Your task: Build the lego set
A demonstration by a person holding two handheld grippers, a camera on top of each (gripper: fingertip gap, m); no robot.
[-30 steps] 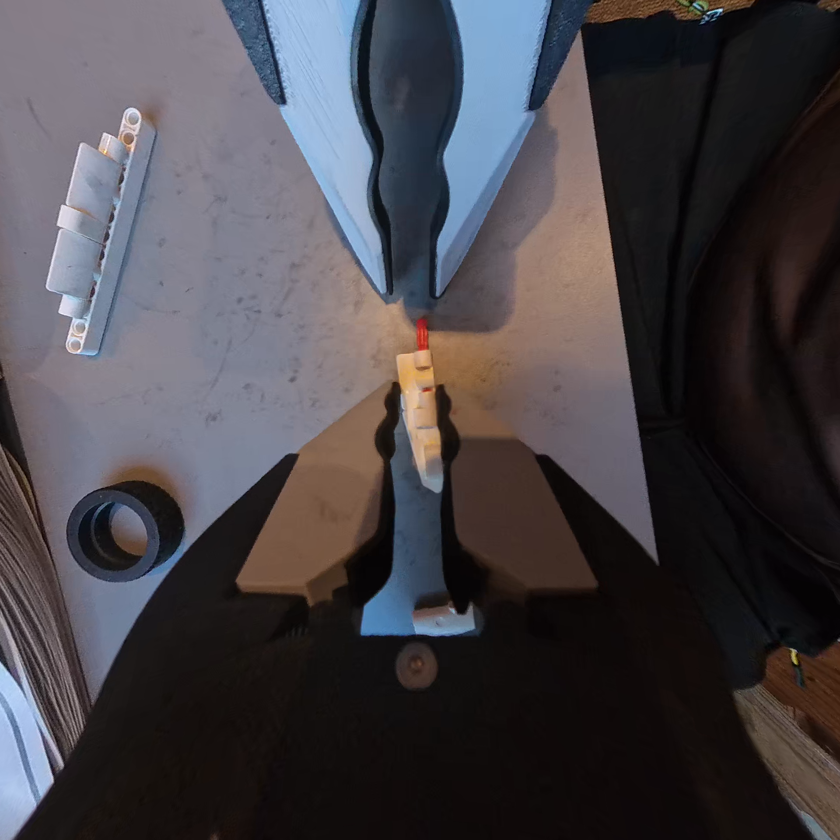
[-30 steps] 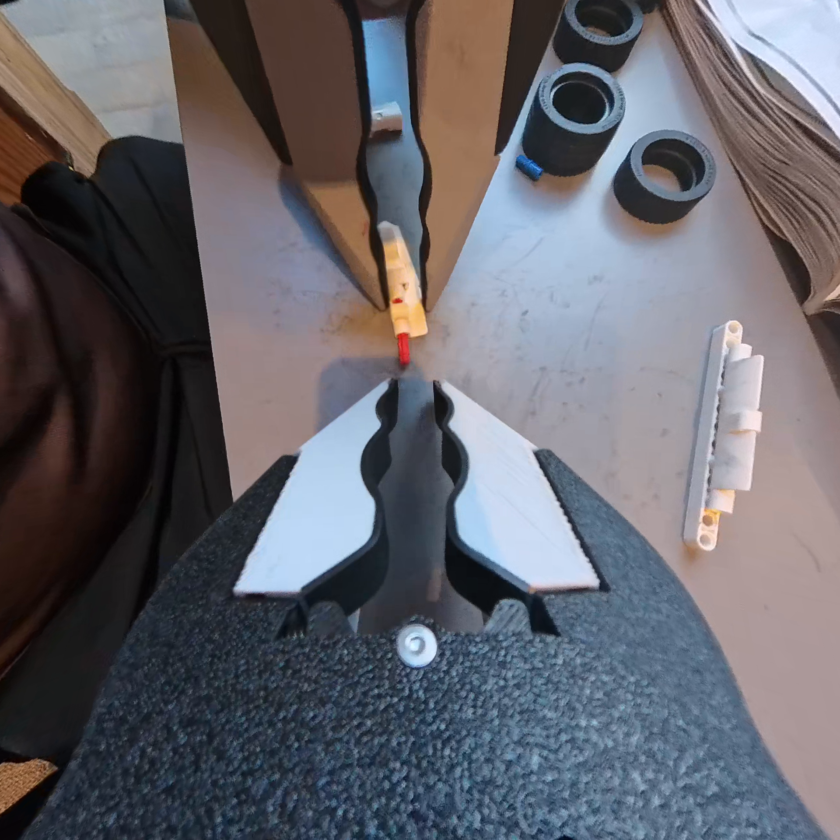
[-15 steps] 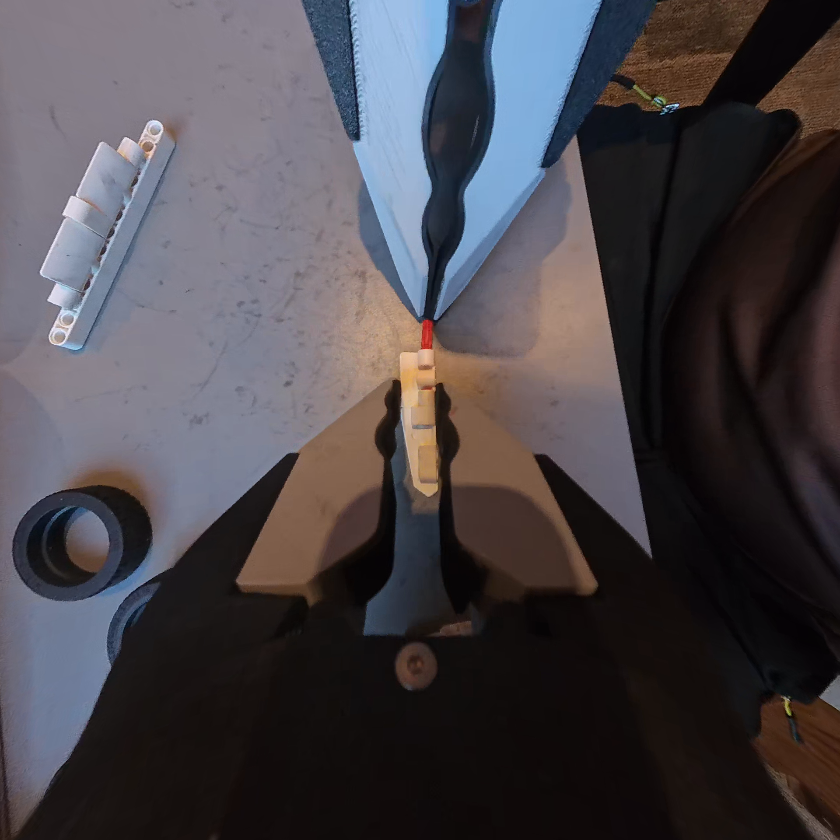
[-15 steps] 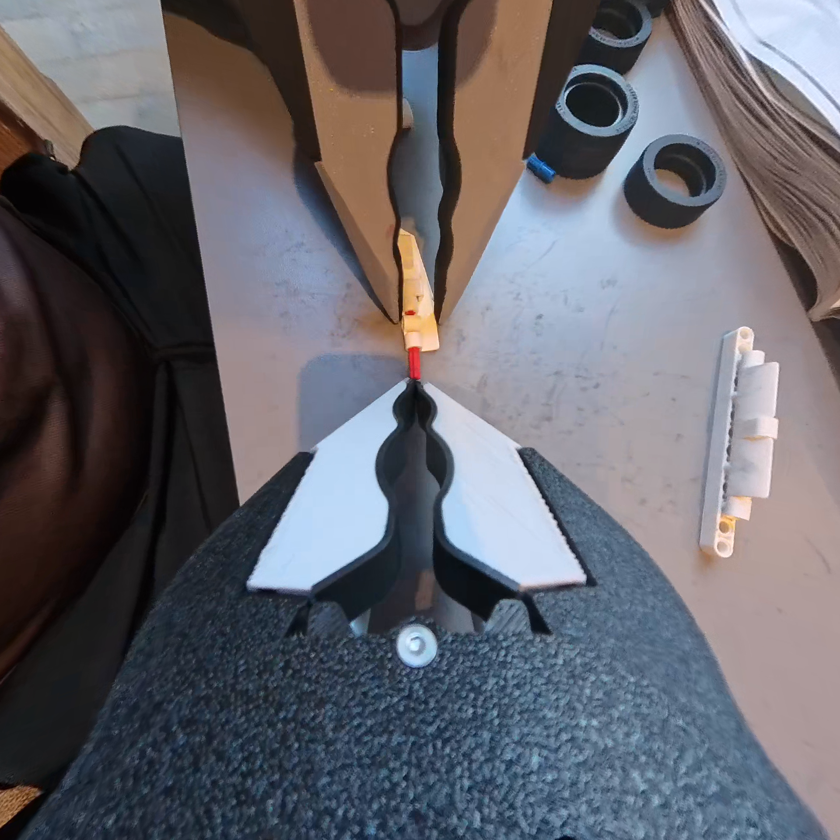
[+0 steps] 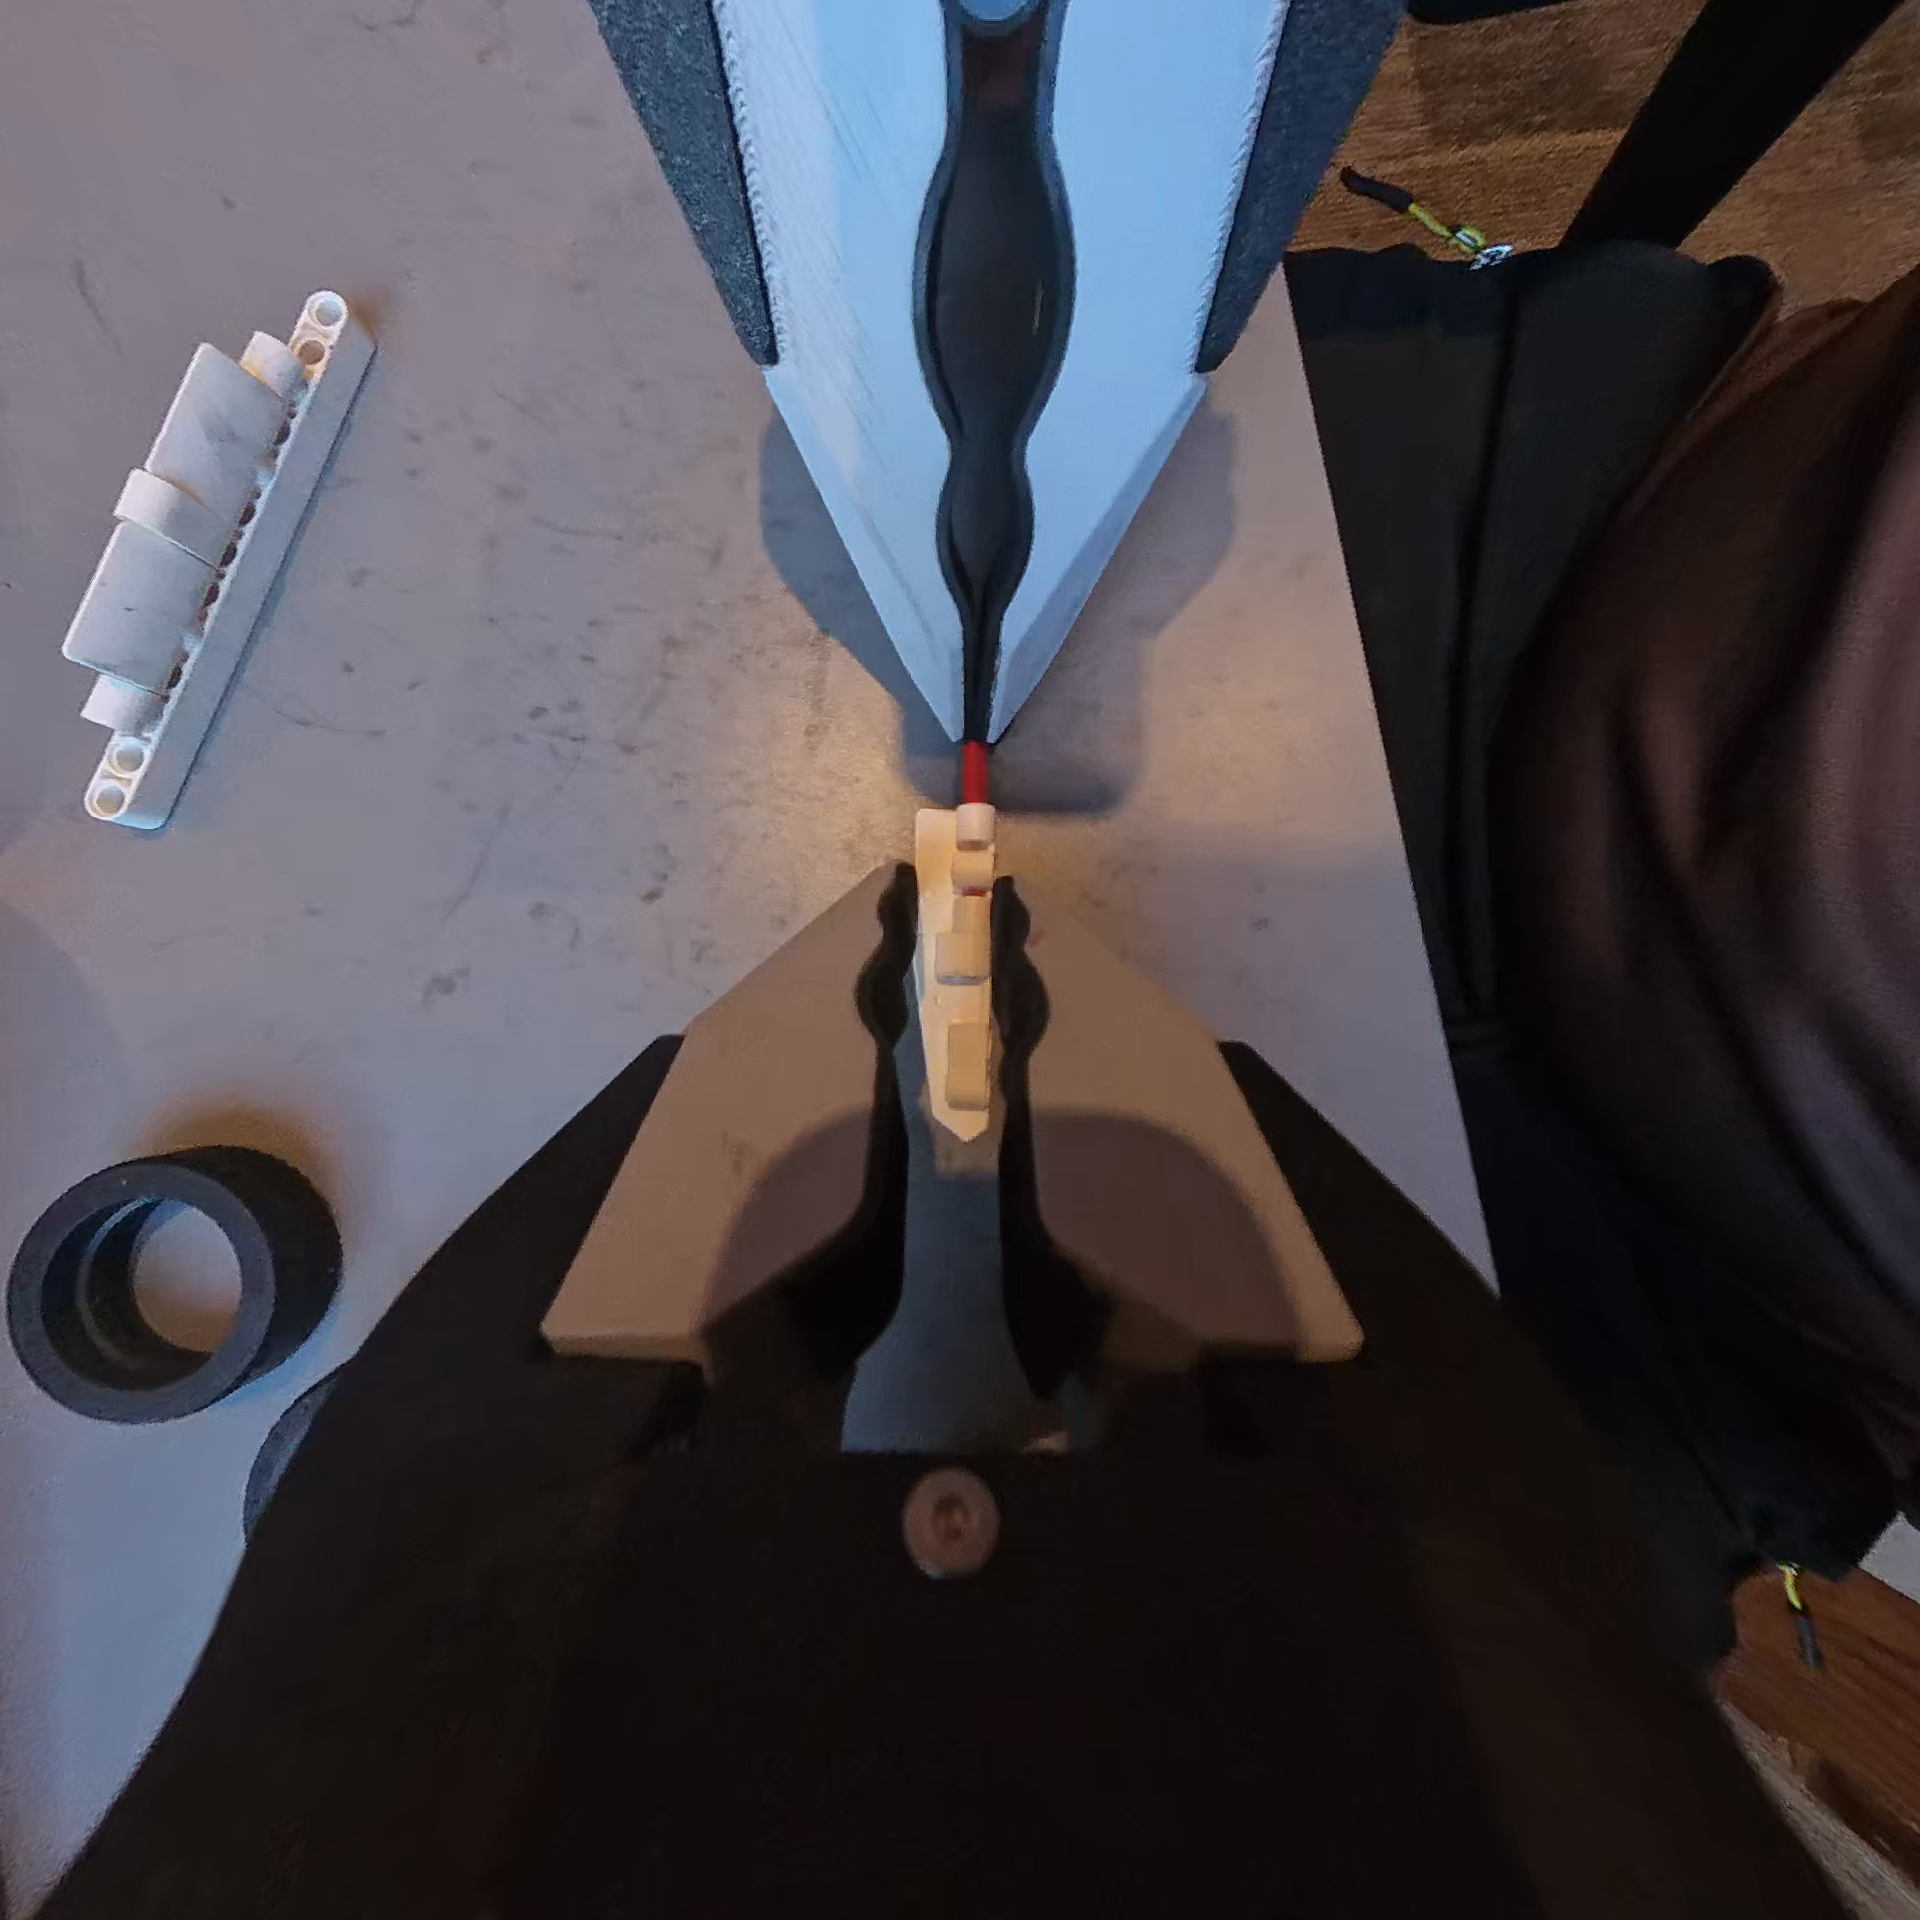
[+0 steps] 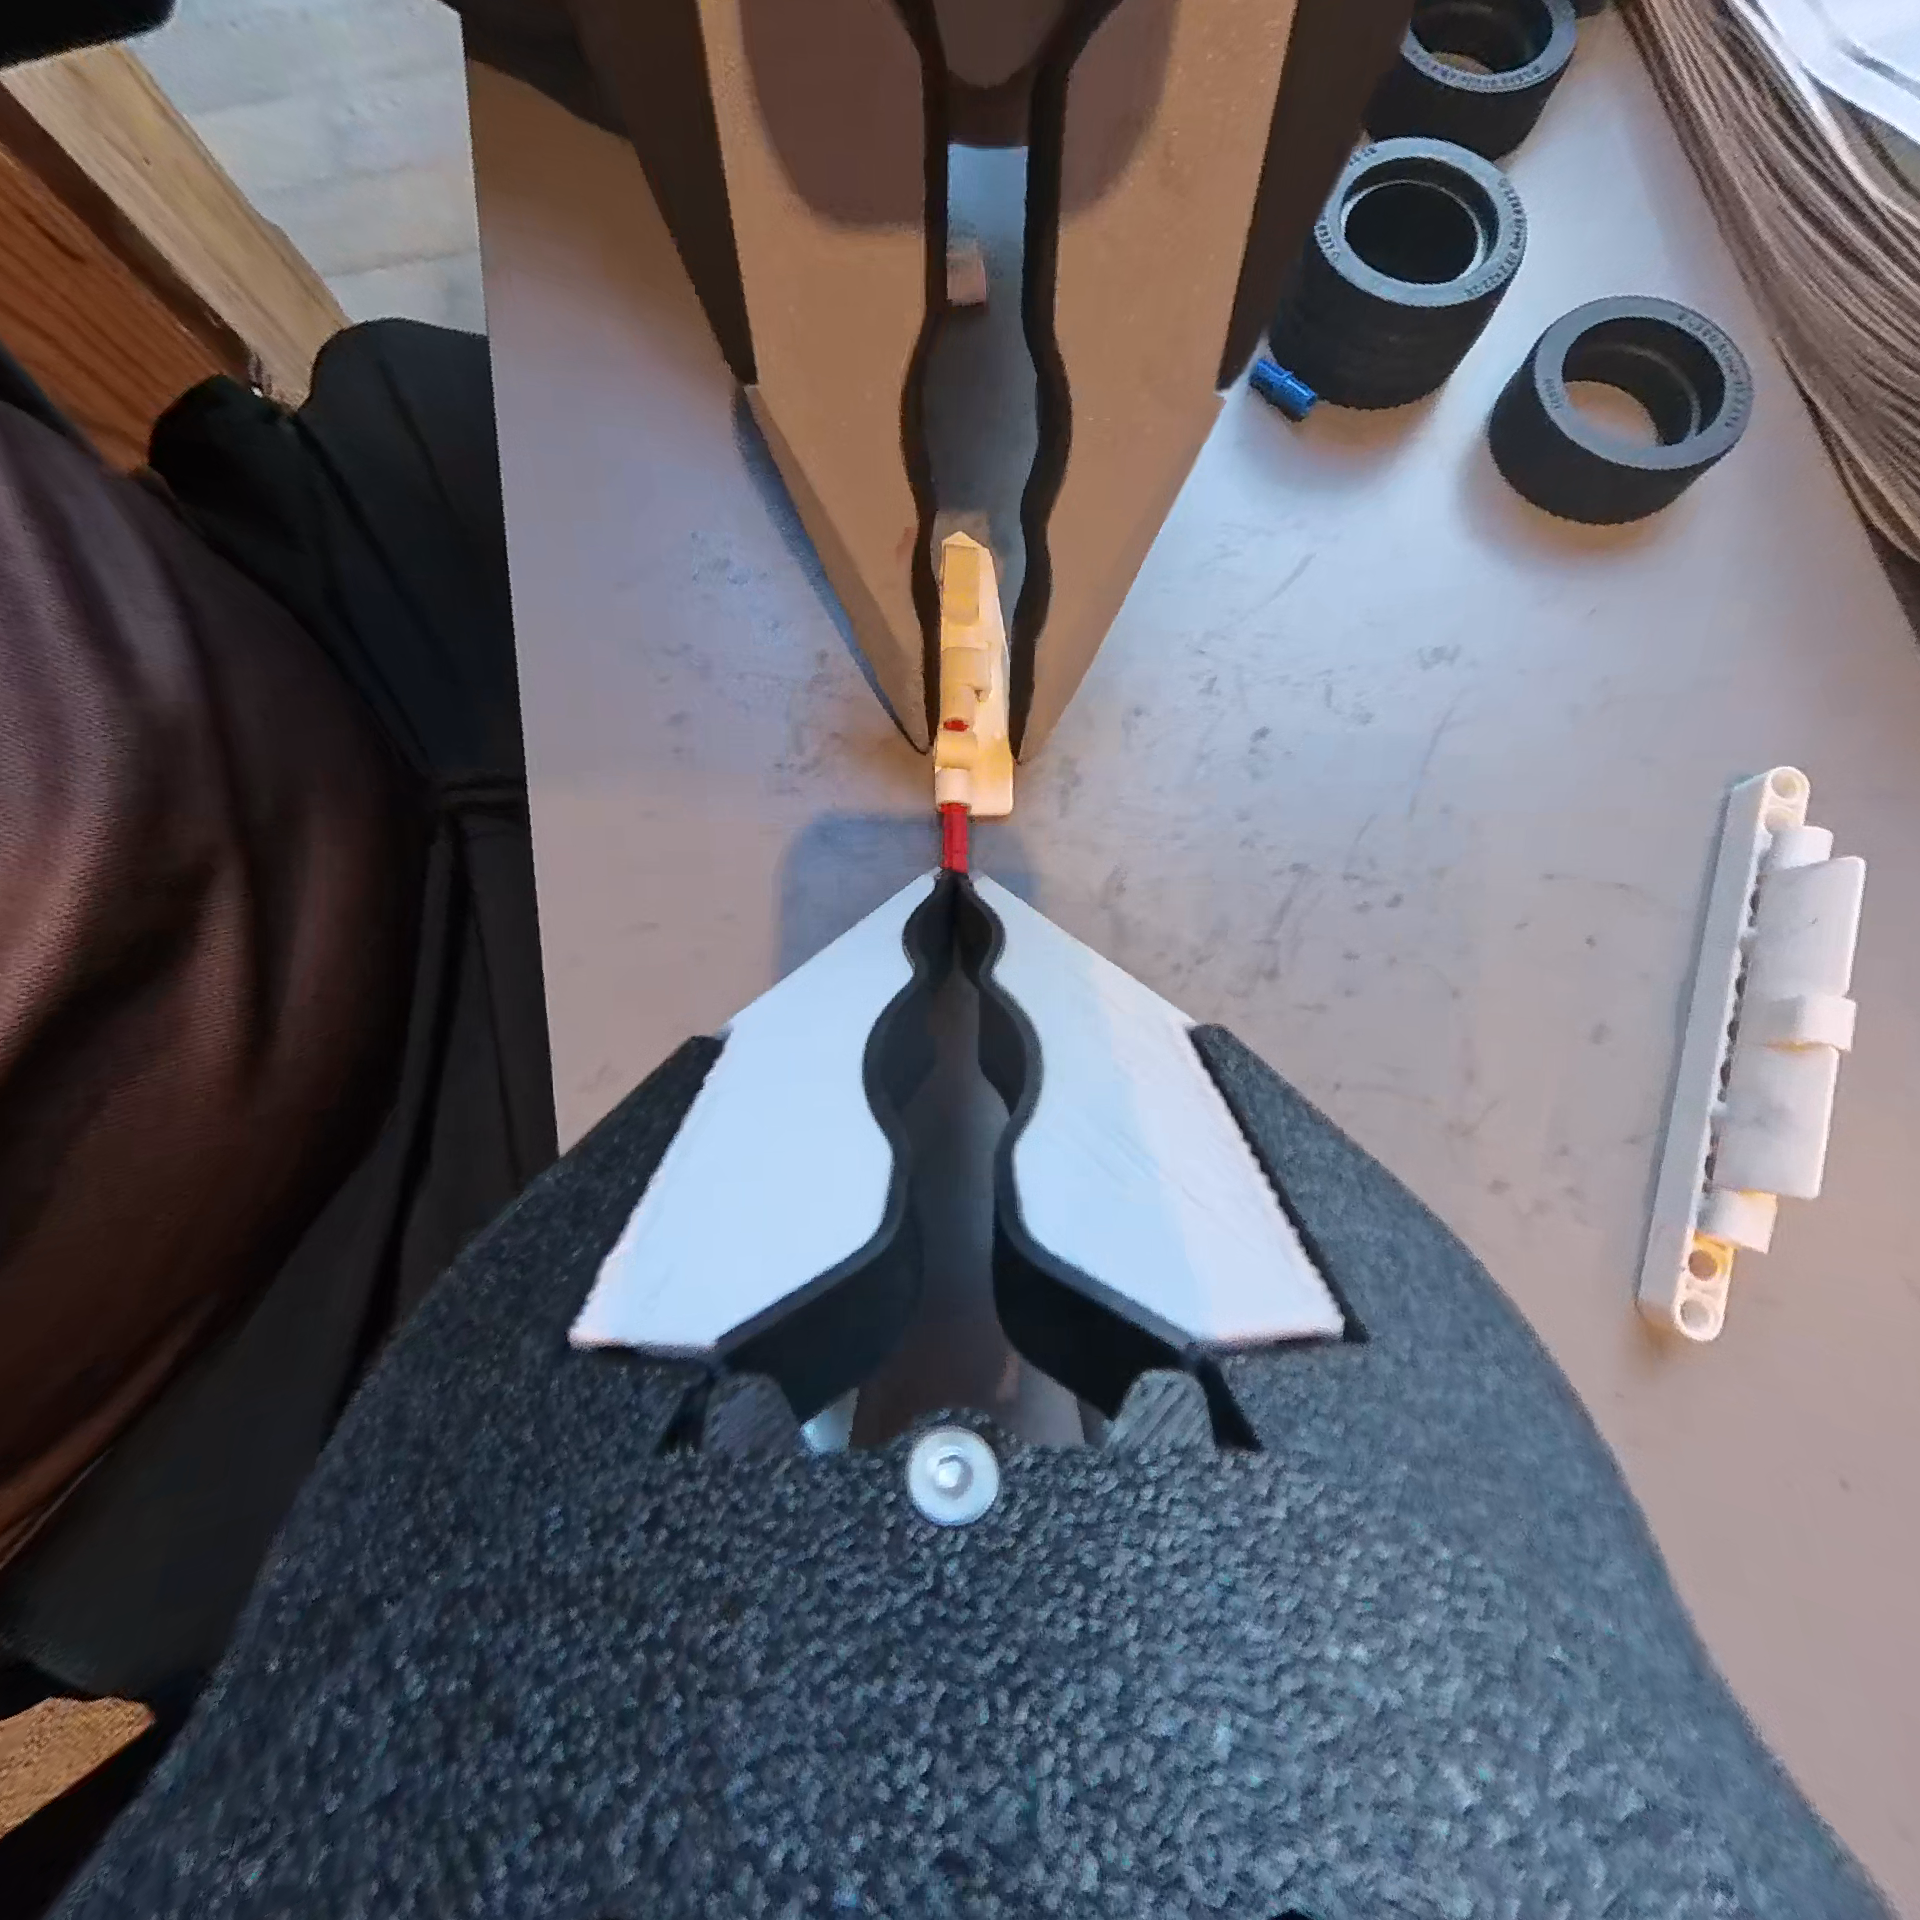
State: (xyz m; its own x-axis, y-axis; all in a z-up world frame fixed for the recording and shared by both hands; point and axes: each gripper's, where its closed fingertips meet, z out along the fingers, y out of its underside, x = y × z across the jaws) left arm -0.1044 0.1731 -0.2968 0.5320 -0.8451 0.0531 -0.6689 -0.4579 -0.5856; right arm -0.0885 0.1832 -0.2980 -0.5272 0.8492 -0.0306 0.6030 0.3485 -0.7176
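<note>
Two tongs met tip to tip above the worktop (image 5: 520, 935): left tongs (image 5: 957, 914) clamped the cream lego piece (image 5: 958, 997), right tongs (image 6: 954, 881) pinched shut on its red axle (image 6: 953, 842).

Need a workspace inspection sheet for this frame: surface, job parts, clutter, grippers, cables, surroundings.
Surface: grey table, scuffed and stained.
Job's things: cream lego assembly held off the table, red axle protruding from its end; white beam assembly lying flat; three black tyres and a blue pin near the far edge.
Clutter: stacked paper at the table edge.
Grippers: left gripper shut on the cream lego assembly; right gripper shut on the red axle tip.
Cables: nothing seen.
Surroundings: dark clothing beside the table, wooden floor.
</note>
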